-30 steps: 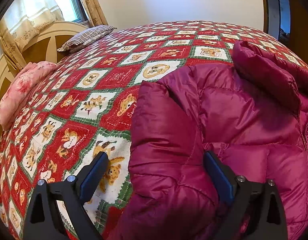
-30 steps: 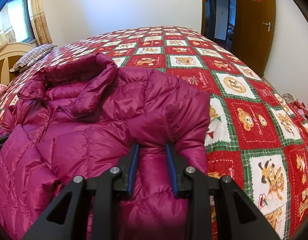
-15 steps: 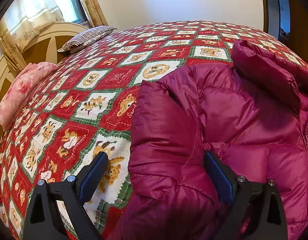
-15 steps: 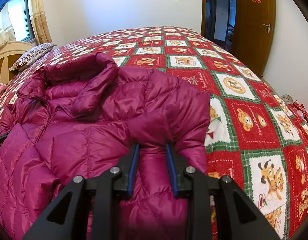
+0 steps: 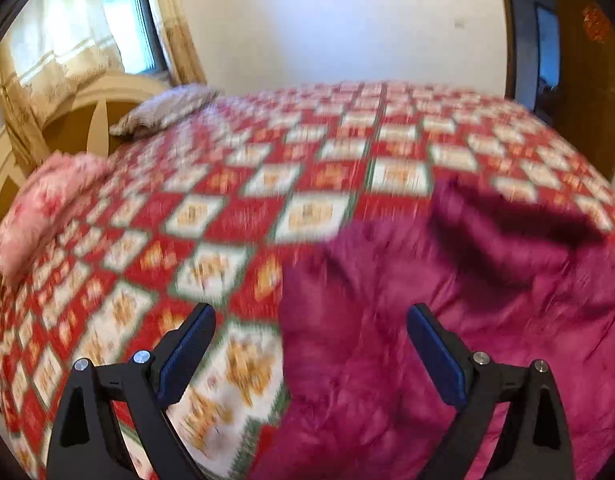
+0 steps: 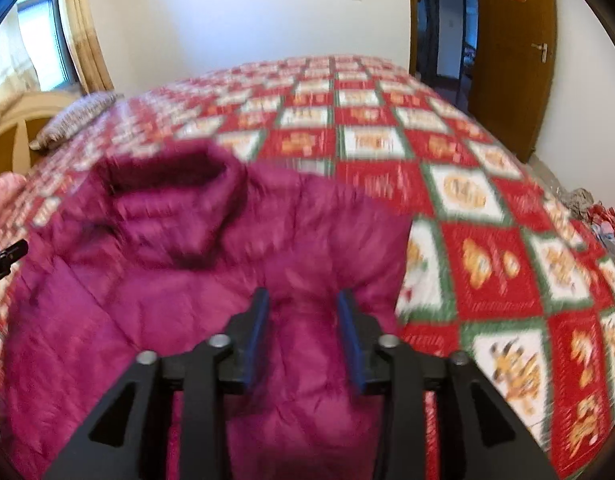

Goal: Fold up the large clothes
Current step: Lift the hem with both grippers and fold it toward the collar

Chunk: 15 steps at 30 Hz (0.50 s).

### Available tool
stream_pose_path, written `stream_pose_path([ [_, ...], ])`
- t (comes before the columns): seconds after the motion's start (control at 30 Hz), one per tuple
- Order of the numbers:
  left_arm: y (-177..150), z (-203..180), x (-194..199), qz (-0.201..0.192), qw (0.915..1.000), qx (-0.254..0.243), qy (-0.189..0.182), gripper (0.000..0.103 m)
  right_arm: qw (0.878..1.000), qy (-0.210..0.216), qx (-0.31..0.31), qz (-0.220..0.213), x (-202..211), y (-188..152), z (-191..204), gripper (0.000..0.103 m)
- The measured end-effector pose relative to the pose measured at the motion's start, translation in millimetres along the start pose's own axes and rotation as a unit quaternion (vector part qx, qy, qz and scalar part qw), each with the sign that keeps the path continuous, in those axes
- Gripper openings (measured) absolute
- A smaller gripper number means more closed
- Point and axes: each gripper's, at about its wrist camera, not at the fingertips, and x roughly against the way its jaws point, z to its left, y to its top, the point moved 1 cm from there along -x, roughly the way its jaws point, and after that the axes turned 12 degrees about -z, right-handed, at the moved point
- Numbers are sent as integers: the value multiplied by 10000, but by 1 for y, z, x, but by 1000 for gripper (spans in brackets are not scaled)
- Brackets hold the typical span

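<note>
A magenta puffer jacket (image 5: 487, 300) lies on the red, white and green patchwork quilt (image 5: 247, 208), its sleeves folded in over the body. My left gripper (image 5: 311, 320) hangs wide open above the jacket's left edge, touching nothing. In the right wrist view the jacket (image 6: 167, 300) fills the lower left, collar (image 6: 167, 184) towards the far side. My right gripper (image 6: 303, 294) is over the folded right sleeve. Its jaws are opening, with the puffy cloth showing between the blue pads (image 6: 257, 332) but not pinched. Both views are blurred.
A striped pillow (image 5: 163, 108) and a pink floral pillow (image 5: 39, 208) lie by the wooden headboard (image 5: 91, 120) at the left. A wooden door (image 6: 511, 60) stands at the right beyond the bed's edge. Bare quilt (image 6: 487, 240) stretches right of the jacket.
Both grippers have lifted away from the jacket, so it looks smaller and lower. The right jaws have widened off the sleeve fold they pinched. The left jaws stay wide open.
</note>
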Motion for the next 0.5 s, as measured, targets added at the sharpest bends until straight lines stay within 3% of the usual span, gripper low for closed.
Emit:
stream_pose_path([
  [0.07,22,-6,-7,46,9997,32,-236,97,9999,85,45,-143,2,16,4,66],
  [0.17,43,-21,-30,253,9986,133,-440,97,9992,314,230,-99,-11,38,20,66],
  [0.27,51,-44,-59,425,9983,-142,-385,97,9972,355,660,-51,-29,52,42,66],
  [0.4,45,-66,-97,703,9961,-400,-362,97,9936,414,1036,170,-63,61,60,66],
  [0.5,41,-75,-112,640,9957,-534,-392,95,9901,410,1302,339,-86,62,69,66],
])
